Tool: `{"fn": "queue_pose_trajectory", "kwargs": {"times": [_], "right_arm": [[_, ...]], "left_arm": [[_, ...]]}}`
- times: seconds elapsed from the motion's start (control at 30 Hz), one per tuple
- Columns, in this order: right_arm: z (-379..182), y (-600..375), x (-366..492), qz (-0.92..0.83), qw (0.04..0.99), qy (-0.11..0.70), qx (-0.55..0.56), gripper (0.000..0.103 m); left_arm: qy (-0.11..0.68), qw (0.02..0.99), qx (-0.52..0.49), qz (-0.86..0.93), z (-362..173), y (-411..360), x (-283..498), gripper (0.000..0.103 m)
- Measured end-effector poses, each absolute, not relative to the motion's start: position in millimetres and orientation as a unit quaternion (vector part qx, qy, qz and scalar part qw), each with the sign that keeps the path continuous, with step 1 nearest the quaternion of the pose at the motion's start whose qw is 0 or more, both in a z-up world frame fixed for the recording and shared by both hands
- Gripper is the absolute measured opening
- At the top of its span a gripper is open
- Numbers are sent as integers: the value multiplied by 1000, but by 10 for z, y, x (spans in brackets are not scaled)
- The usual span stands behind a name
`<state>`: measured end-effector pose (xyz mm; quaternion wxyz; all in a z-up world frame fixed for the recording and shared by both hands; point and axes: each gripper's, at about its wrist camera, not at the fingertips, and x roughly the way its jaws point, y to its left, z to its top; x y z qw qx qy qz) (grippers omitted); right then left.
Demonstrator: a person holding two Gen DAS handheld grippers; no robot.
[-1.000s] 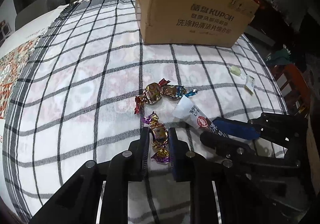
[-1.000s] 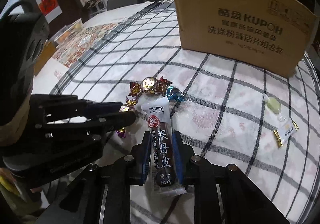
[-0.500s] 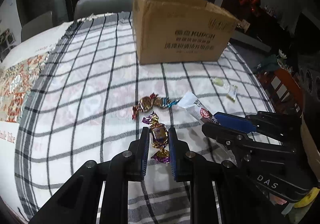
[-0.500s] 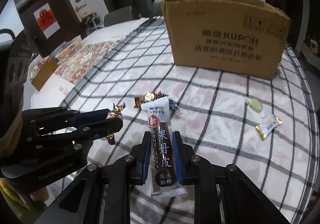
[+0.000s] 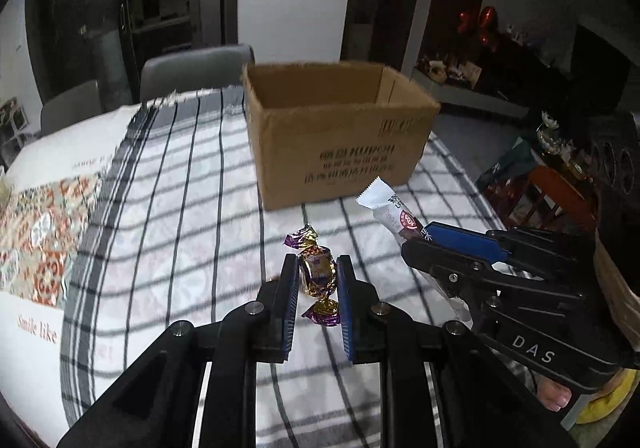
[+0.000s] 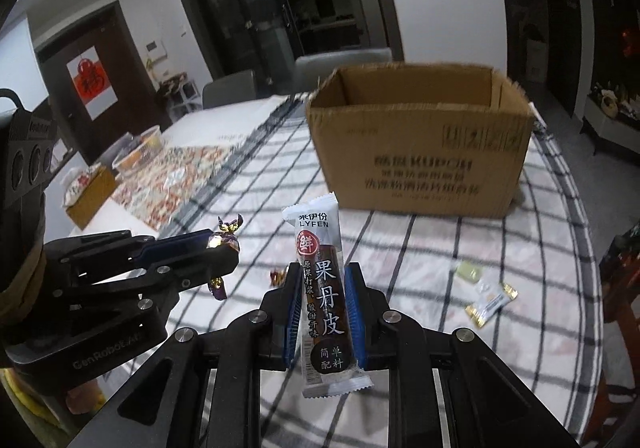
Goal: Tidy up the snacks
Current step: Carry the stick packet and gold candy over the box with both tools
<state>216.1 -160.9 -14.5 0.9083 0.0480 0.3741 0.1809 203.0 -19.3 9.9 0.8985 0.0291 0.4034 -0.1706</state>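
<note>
My left gripper (image 5: 318,268) is shut on a gold-and-purple wrapped candy (image 5: 317,275), held in the air above the checked tablecloth (image 5: 180,216). My right gripper (image 6: 322,280) is shut on a long dark snack bar (image 6: 326,288) in a white-ended wrapper, standing upright between the pads. The same bar (image 5: 394,212) shows at the right of the left wrist view, and the candy (image 6: 226,238) at the left of the right wrist view. An open cardboard box (image 6: 420,144) stands ahead of both grippers, its inside top visible (image 5: 320,88).
On the cloth lie a red-ended candy (image 6: 277,275), a pale green sweet (image 6: 469,272) and a small gold-edged packet (image 6: 491,300). A patterned runner (image 5: 40,232) covers the table's left side, with tubs (image 6: 132,148) on it. Grey chairs (image 5: 192,68) stand behind the table.
Both grippers have risen off the table with their snacks held, and tilted up, so the box's open top now shows. The candies left on the cloth have dropped out of the left view.
</note>
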Motion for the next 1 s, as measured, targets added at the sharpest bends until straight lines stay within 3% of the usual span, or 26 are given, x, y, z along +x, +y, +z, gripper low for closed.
{"fn": "queue_pose_trajectory", "kwargs": {"times": [0.4, 1.0], "right_arm": [[364, -1759, 2407, 171, 928, 326, 52, 23], [642, -2110, 3179, 133, 934, 329, 46, 23]], "left_arm": [[362, 911, 38, -193, 585, -368, 2337, 20], [350, 912, 64, -203, 758, -615, 3054, 20]]}}
